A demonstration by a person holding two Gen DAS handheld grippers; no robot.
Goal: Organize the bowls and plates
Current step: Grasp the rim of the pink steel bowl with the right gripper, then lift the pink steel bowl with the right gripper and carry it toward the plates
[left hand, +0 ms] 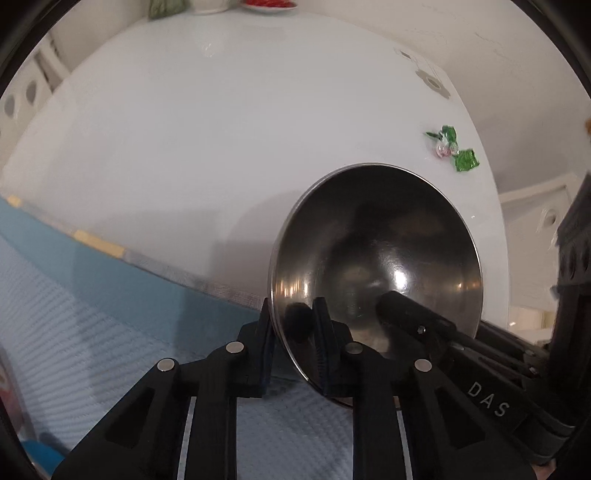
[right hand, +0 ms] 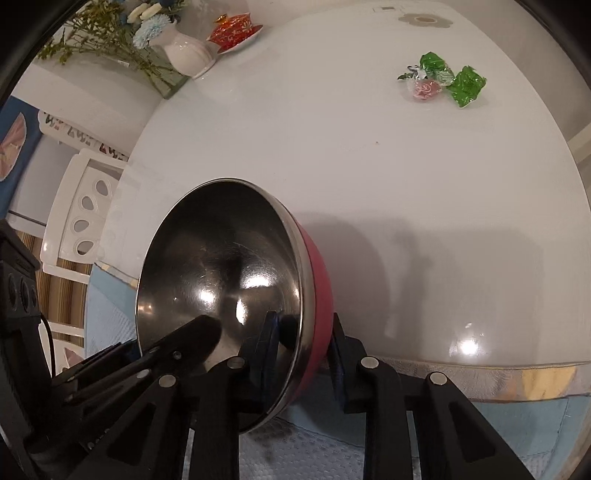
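A steel bowl [left hand: 376, 258] with a red outside [right hand: 221, 280] is held tilted over the white table's near edge, its shiny inside facing me. My left gripper [left hand: 291, 321] is shut on its rim, one finger inside and one outside. My right gripper [right hand: 303, 332] is shut on the opposite rim in the same way. The other gripper's finger shows inside the bowl in each view.
Green and pink wrapped candies [right hand: 443, 79] lie on the white table [right hand: 332, 166]. A white vase of flowers [right hand: 184, 50] and a red lidded cup on a saucer [right hand: 234, 31] stand at the far corner. A blue cloth [left hand: 74, 314] lies under the grippers. A white chair [right hand: 85, 214] stands at left.
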